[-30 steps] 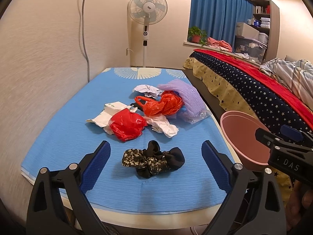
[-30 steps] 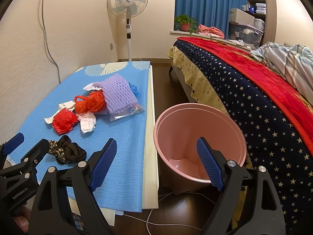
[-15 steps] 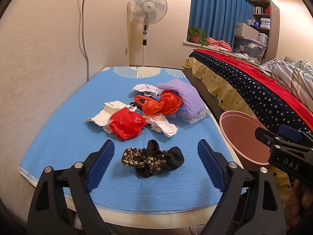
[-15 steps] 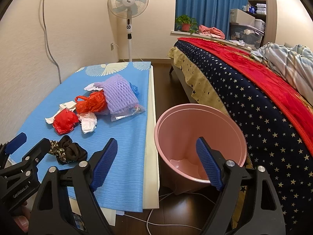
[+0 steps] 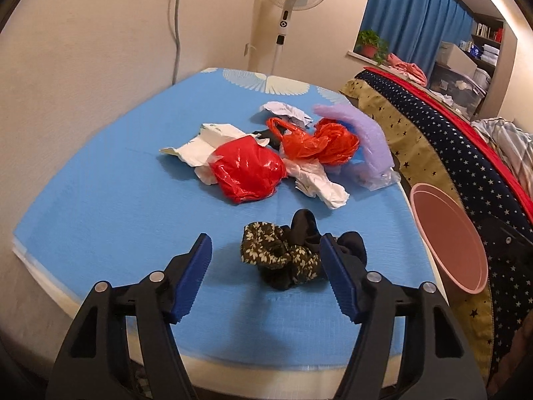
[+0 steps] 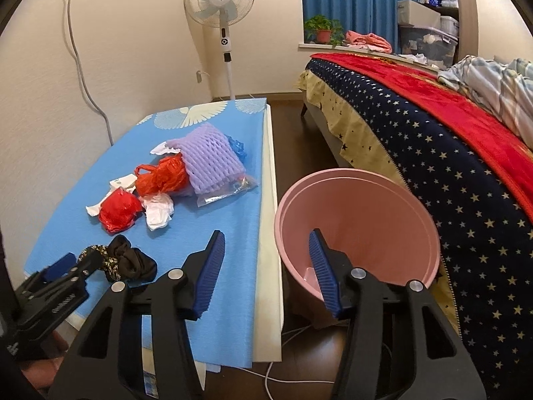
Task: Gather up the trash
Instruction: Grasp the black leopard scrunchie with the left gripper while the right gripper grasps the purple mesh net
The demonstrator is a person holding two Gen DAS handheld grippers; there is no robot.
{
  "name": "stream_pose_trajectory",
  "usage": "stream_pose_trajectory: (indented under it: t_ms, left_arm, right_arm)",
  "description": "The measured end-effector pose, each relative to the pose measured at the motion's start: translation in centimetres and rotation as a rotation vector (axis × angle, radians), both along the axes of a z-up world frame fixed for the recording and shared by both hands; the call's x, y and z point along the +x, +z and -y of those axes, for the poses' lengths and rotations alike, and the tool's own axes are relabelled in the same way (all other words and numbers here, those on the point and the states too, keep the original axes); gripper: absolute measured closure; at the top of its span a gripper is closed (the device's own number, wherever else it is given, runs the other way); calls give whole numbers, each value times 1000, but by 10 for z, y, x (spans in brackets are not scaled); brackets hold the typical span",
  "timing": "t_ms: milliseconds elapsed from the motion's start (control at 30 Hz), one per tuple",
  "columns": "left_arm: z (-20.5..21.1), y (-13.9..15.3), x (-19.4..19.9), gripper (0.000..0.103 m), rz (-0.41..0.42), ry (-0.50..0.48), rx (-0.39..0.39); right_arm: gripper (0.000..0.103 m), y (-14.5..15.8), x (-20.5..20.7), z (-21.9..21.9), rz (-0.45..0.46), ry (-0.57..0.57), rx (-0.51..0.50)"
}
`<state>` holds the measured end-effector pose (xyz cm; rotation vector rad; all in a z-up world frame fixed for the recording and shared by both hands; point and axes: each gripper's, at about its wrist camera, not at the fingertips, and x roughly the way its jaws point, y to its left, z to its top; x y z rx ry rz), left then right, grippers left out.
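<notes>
Trash lies on a blue mat (image 5: 100,180): a black and floral cloth bundle (image 5: 293,253), a red plastic bag (image 5: 248,168), an orange bag (image 5: 316,141), white crumpled paper (image 5: 316,183) and purple foam netting (image 5: 363,133). My left gripper (image 5: 266,270) is open, low over the mat, its right finger beside the cloth bundle. My right gripper (image 6: 266,266) is open and empty, between the mat edge and a pink bin (image 6: 359,230). The bin also shows in the left wrist view (image 5: 446,233). The cloth bundle (image 6: 130,260) and the left gripper (image 6: 60,286) show in the right wrist view.
A bed with a starred blue and red cover (image 6: 433,140) runs along the right. A standing fan (image 6: 221,6) is by the far wall. A white cable (image 6: 293,376) lies on the dark floor below the bin. The mat sits on a white mattress edge (image 6: 268,266).
My left gripper has moved forward and down toward the cloth bundle and narrowed somewhat. My right gripper has narrowed a little and shifted slightly; the trash has not moved.
</notes>
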<state>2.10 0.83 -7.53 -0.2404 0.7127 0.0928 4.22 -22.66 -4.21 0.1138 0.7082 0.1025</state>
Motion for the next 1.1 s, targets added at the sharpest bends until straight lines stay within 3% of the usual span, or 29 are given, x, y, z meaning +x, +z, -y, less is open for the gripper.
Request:
stream_pose_trajectory:
  t_ms: [133,200,233,300,567,1000,1100]
  left_arm:
    - [-3,-9,13,49,-17,7,-44]
    - [-5,-14,19,68,-30,-3,-83]
    - [-5,-15,21,73,-31,-12,-99]
    - [-2,-15,25,94,-23,-37,-107]
    - [-7,3,30,98,26,-18,-74]
    - [-23,12,37,98,48,46,-45]
    - [-24,14,39,98,53,45,-44]
  right_arm:
    - [50,-1,10,-2,13,31,10]
    - [50,-2,19,-3,15,39,23]
    - [50,-2,25,-3,15,43,36]
    - [50,-4,38,-5,12,54,43]
    - [50,-18,87,-30,-4,106,28]
    - [50,-37,141,-97,-19,269,-139]
    - [76,-41,145,-98,-40,272,-156]
